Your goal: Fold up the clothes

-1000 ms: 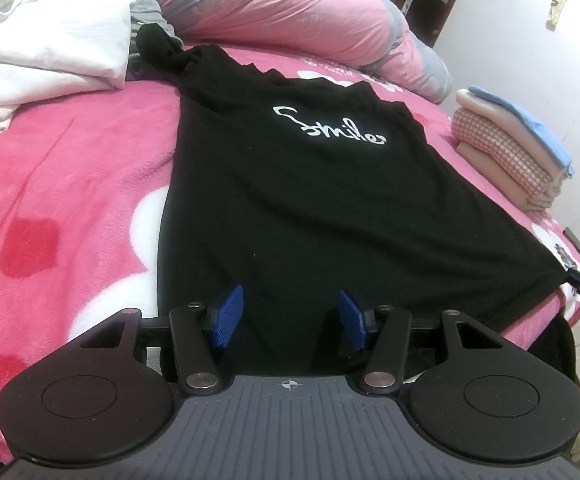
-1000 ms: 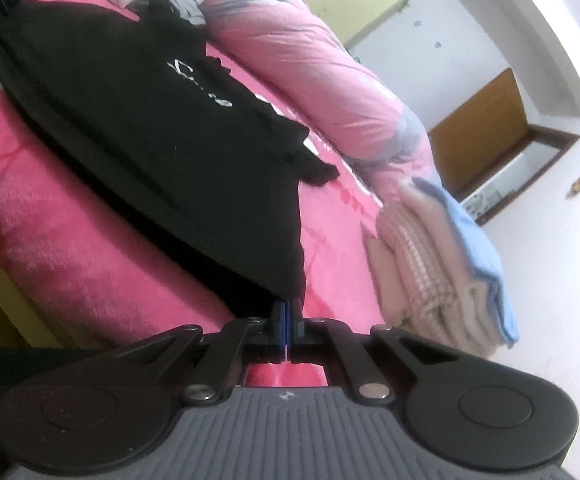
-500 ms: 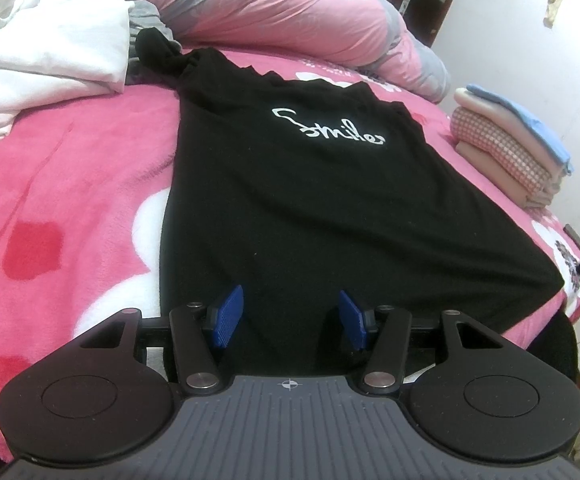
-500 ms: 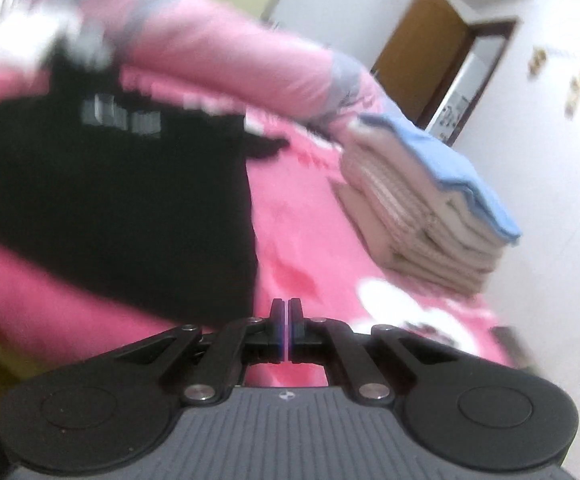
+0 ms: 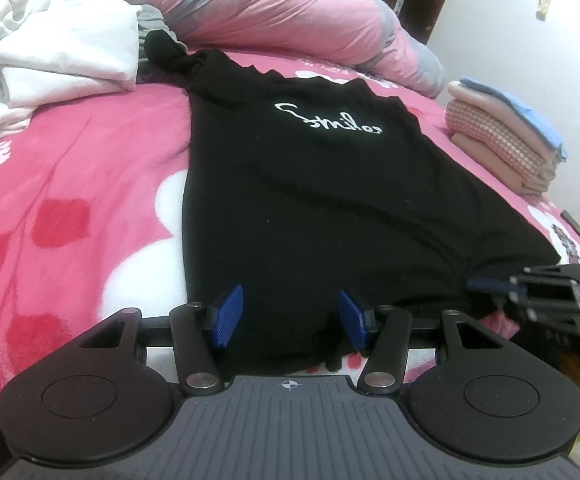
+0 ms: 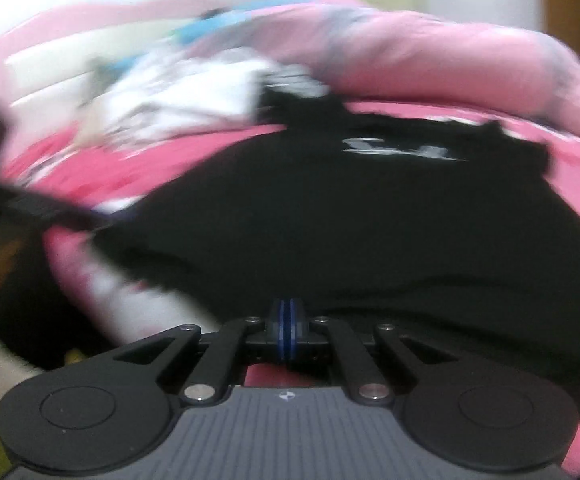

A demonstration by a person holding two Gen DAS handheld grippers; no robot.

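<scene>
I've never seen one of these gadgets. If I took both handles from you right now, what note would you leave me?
Left gripper: open, at the near hem of the black shirt, not pinching it.
Right gripper: shut; whether cloth is pinched, I can't tell.
The shirt lies flat on the pink bed, print up, unfolded.
Done: a folded stack at the right.
Left: fold this shirt, then the white heap far left.
</scene>
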